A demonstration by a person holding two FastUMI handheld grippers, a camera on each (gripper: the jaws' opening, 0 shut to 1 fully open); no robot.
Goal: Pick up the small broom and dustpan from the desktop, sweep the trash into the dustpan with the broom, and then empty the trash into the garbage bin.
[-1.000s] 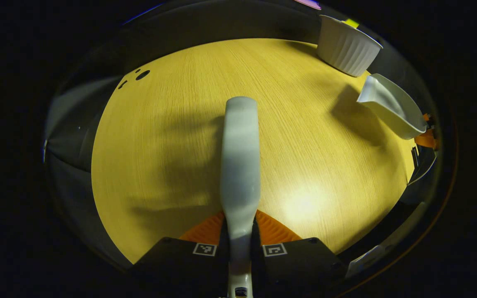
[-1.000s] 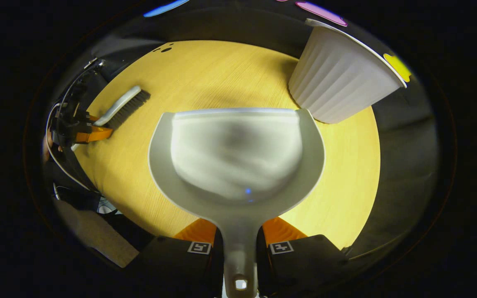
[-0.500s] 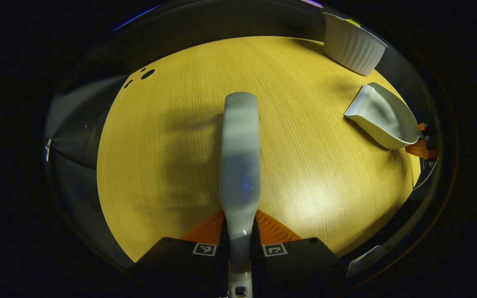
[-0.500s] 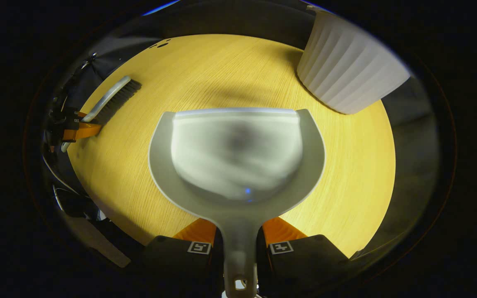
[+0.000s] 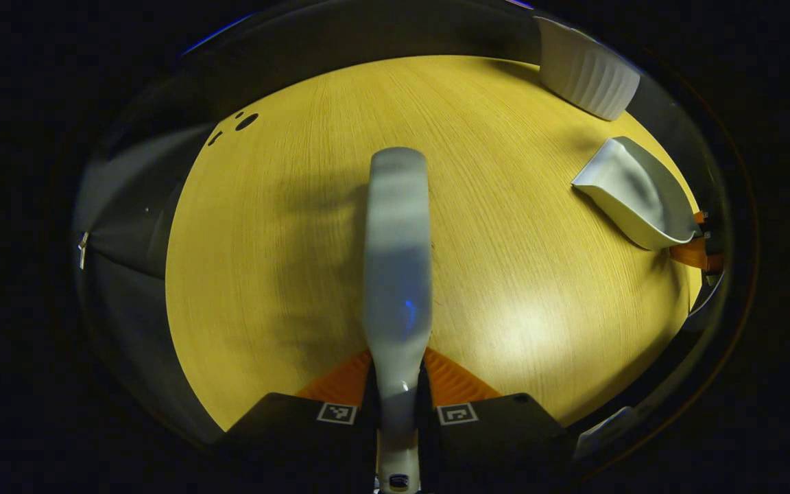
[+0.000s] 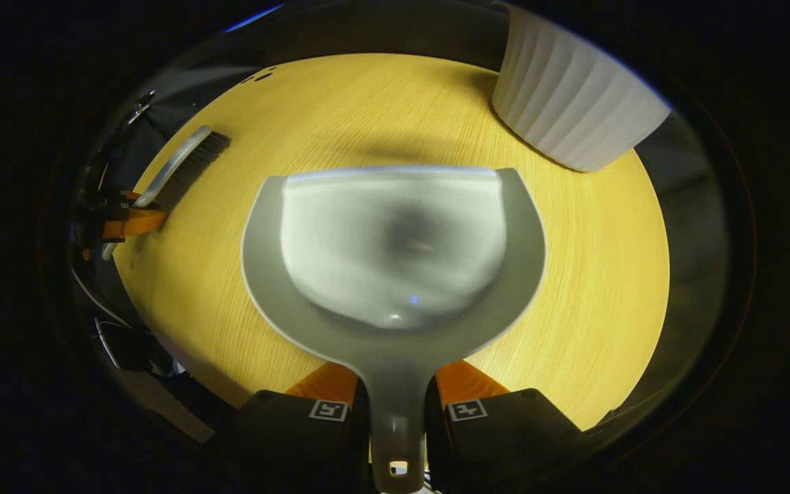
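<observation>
Claw on the left (image 5: 395, 384): clenched on the handle of the small broom (image 5: 397, 254), both fingers pressed against it from either side. In the left gripper view the broom's pale back runs straight ahead from the fingers over the tabletop (image 5: 285, 226); whether its bristles touch the wood cannot be told there. In the right gripper view the same broom (image 6: 182, 161) appears far off at the tabletop's left edge, dark bristles turned toward the wood, with the left claw (image 6: 127, 221) at its handle end.

Claw on the right (image 6: 397, 394): clenched on the handle of the dustpan (image 6: 395, 254), fingers closed against both sides of the stem. The pan's open mouth faces away from the camera. Its bowl shows a blurred dark smudge near the middle; what it is cannot be told.

Tabletop: light wood grain, round in both views, with a bright glare patch and soft shadows under the tools.

Garbage bin (image 6: 573, 103): white, ribbed, standing on the tabletop's far right, just beyond the dustpan's front right corner and apart from it. In the left gripper view the bin (image 5: 587, 68) sits at the far right edge, with the dustpan (image 5: 635, 195) nearer and the right claw (image 5: 693, 250) behind it.

Small dark holes (image 5: 245, 121) mark the tabletop's far left.
</observation>
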